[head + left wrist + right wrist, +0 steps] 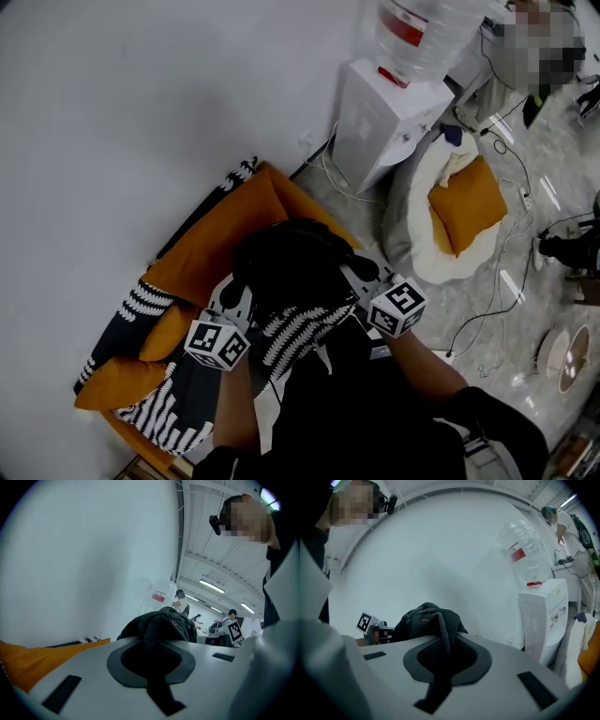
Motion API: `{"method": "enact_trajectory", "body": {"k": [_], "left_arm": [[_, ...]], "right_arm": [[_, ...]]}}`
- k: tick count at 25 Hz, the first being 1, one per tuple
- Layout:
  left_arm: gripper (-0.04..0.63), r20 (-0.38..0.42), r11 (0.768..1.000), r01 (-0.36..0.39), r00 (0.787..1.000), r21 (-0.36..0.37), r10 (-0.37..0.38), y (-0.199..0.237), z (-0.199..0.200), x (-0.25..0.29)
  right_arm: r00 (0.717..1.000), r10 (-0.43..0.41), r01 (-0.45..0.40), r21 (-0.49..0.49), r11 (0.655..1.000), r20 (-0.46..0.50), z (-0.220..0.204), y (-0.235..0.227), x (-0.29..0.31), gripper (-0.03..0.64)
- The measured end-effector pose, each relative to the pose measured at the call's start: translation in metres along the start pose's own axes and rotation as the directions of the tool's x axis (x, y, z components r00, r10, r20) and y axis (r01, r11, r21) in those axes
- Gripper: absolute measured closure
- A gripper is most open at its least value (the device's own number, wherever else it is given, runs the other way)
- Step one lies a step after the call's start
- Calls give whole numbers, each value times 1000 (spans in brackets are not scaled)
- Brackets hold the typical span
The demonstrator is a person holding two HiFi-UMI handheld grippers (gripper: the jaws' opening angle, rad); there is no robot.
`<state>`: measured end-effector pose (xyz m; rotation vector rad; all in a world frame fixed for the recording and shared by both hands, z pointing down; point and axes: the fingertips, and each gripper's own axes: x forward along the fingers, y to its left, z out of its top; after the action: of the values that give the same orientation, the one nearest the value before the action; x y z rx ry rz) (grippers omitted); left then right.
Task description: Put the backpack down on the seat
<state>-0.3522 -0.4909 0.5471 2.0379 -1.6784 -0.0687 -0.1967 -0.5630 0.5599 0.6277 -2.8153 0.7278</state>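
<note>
A black backpack (291, 267) hangs between my two grippers, just above the orange seat cushion (211, 248) of a low sofa against the wall. My left gripper (236, 305) is shut on one black strap (157, 672), with the bag's bulk (161, 623) beyond its jaws. My right gripper (361, 284) is shut on the other mesh strap (440, 656), and the bag (425, 618) sits just past it. Each gripper's tips are hidden under the bag in the head view. The left gripper view shows the right marker cube (234, 630). The right gripper view shows the left cube (365, 622).
A black-and-white patterned throw (155, 412) and small orange pillows (117, 382) lie on the sofa's near end. A white water dispenser (384, 117) stands to the right by the wall. A round white floor cushion with an orange pillow (467, 202) and cables (497, 300) lie beyond.
</note>
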Motion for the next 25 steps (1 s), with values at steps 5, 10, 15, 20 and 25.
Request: {"method": "enact_trajectory", "body": {"k": [5, 10, 15, 20, 25], "left_arm": [[563, -42, 999, -32, 999, -8, 32, 25, -15, 1], [562, -67, 999, -35, 997, -11, 35, 46, -32, 16], [561, -111, 999, -39, 993, -25, 36, 59, -55, 35], [561, -94, 998, -43, 995, -34, 40, 71, -63, 48], [561, -110, 997, -74, 991, -6, 73, 88, -74, 64]], "right_arm": [[999, 10, -7, 51, 999, -42, -23, -5, 25, 572], [998, -6, 11, 68, 998, -68, -40, -24, 47, 572], [994, -44, 53, 88, 995, -102, -60, -51, 65, 572], [993, -36, 46, 88, 995, -112, -67, -63, 76, 572], [987, -46, 60, 87, 994, -154, -77, -80, 95, 572]]}}
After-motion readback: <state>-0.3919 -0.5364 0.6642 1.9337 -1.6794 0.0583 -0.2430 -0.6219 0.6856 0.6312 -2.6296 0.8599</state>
